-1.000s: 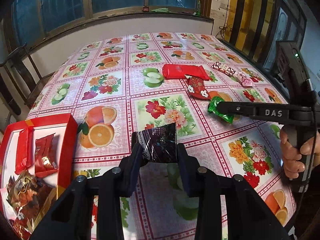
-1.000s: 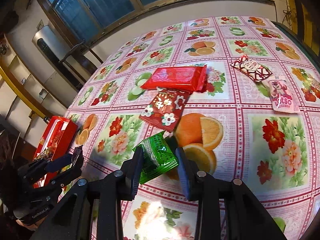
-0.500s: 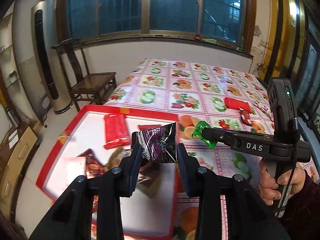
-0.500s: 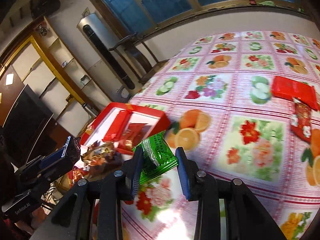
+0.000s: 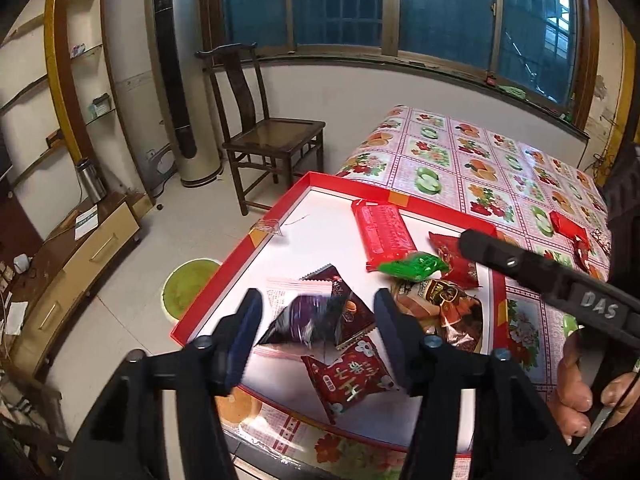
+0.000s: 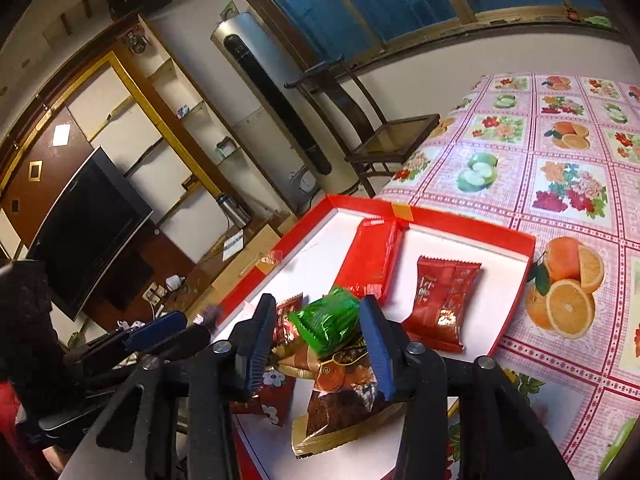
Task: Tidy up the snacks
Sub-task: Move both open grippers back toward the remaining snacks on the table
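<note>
While blurred, the purple packet [image 5: 308, 316] blocks the tray [image 5: 280, 208].

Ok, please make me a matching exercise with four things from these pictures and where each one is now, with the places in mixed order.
Things:
1. purple packet
2. green packet
3. long red packet
4. wooden chair

Places:
A. on the floor beside the table
B. between the fingers of the right gripper
C. lying flat at the far end of the red box
D. blurred, between the fingers of the left gripper

Pairs: 1-D, 2-B, 3-C, 4-A
</note>
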`<act>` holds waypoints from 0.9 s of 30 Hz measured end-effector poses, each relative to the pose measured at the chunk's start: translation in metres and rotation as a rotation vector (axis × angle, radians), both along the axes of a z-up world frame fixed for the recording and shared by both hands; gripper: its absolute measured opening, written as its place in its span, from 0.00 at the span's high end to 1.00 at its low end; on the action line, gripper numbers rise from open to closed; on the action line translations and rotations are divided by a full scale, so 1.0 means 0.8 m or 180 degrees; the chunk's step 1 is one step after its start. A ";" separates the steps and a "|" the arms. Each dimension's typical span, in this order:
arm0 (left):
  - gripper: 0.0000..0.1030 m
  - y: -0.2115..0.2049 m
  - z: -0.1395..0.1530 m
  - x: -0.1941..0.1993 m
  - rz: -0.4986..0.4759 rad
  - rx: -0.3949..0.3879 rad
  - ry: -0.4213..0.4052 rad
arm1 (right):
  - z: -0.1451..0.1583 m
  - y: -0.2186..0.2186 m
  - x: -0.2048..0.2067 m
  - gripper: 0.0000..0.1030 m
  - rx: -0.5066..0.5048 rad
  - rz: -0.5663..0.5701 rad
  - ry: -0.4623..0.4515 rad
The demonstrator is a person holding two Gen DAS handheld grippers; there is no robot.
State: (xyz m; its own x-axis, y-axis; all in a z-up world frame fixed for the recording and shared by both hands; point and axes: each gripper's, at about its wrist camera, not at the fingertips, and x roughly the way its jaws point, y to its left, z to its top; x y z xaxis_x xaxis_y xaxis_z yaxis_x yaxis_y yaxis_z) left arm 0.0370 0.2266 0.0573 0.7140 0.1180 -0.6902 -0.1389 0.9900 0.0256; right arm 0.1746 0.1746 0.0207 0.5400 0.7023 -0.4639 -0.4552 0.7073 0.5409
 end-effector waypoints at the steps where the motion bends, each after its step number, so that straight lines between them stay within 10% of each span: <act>1: 0.29 0.000 0.000 0.000 0.0024 0.0005 -0.0015 | 0.006 -0.009 -0.003 0.37 0.0038 -0.0080 -0.0075; 9: 0.17 -0.067 0.010 0.005 -0.0299 0.0097 -0.0105 | 0.024 -0.118 -0.014 0.34 -0.0228 -0.0782 -0.0351; 27: 0.17 -0.329 -0.020 0.059 -0.1419 0.0334 0.0137 | 0.000 -0.470 -0.048 0.35 -0.0812 -0.2842 0.0091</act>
State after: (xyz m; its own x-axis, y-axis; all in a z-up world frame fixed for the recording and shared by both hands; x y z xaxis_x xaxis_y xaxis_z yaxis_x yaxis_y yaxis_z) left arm 0.0841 -0.0369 0.0416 0.6819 -0.1234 -0.7209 0.3035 0.9446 0.1254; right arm 0.1365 -0.2018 0.0209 0.8174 -0.0936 -0.5684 0.3265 0.8881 0.3234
